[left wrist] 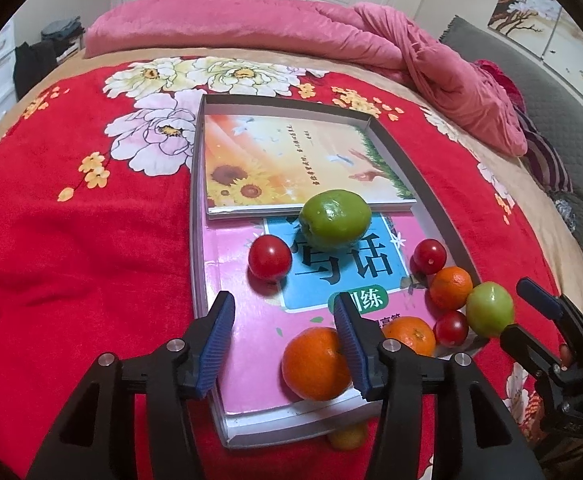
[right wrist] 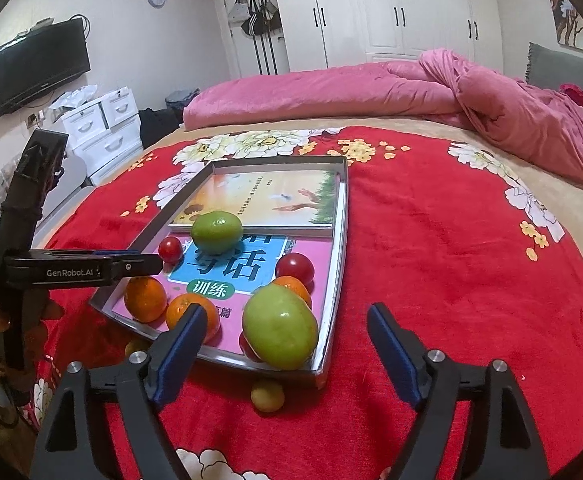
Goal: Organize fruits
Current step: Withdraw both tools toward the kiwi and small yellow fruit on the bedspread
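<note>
A shallow grey tray [left wrist: 194, 200] lined with books lies on the red flowered blanket. My left gripper [left wrist: 285, 312] stands open over the tray's near end; an orange [left wrist: 315, 364] lies loose against its right pad. My right gripper [right wrist: 287, 316] is open, its pads wide on either side of a green fruit [right wrist: 279, 328] in the tray's near corner, touching nothing. A second green fruit [left wrist: 335, 220] sits mid-tray. Cherry tomatoes [left wrist: 269, 258] and two more oranges [left wrist: 450, 287] lie around it. A small yellow fruit [right wrist: 267, 396] rests on the blanket outside the tray's near rim.
A crumpled pink duvet [right wrist: 511, 120] lies along the far side of the bed. White drawers [right wrist: 103, 128] and a wall television [right wrist: 39, 68] stand to the left. Another small yellow fruit [right wrist: 135, 346] lies beside the tray's near left edge.
</note>
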`<action>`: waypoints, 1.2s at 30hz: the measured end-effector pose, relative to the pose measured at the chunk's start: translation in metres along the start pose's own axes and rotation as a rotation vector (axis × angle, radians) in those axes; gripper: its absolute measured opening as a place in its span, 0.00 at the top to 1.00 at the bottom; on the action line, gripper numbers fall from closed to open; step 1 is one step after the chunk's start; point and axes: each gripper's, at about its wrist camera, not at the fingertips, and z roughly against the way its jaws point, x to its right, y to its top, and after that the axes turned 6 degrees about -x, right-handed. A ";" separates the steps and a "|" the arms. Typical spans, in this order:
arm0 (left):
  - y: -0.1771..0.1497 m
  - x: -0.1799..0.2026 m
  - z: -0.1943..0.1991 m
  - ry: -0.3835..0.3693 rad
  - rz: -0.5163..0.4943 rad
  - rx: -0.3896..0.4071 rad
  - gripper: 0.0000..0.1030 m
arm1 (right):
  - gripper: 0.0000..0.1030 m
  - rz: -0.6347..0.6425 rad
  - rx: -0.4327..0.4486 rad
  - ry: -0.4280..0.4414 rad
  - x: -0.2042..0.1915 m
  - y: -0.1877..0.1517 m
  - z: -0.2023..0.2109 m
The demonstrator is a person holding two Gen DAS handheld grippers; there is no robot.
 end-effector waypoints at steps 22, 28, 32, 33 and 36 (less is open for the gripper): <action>-0.010 0.010 0.032 0.015 -0.029 0.058 0.31 | 0.12 -0.005 0.002 0.001 -0.002 -0.001 0.004; -0.016 0.009 0.042 0.006 -0.024 0.065 0.31 | 0.11 -0.008 -0.001 0.008 -0.003 -0.002 0.007; -0.020 0.009 0.046 0.003 -0.023 0.058 0.31 | 0.11 -0.014 -0.020 0.019 -0.005 -0.008 0.010; -0.021 0.009 0.047 0.004 -0.022 0.058 0.31 | 0.11 -0.014 -0.025 0.021 -0.006 -0.010 0.010; -0.024 0.009 0.050 0.006 -0.020 0.057 0.31 | 0.11 -0.011 -0.031 0.017 -0.008 -0.014 0.013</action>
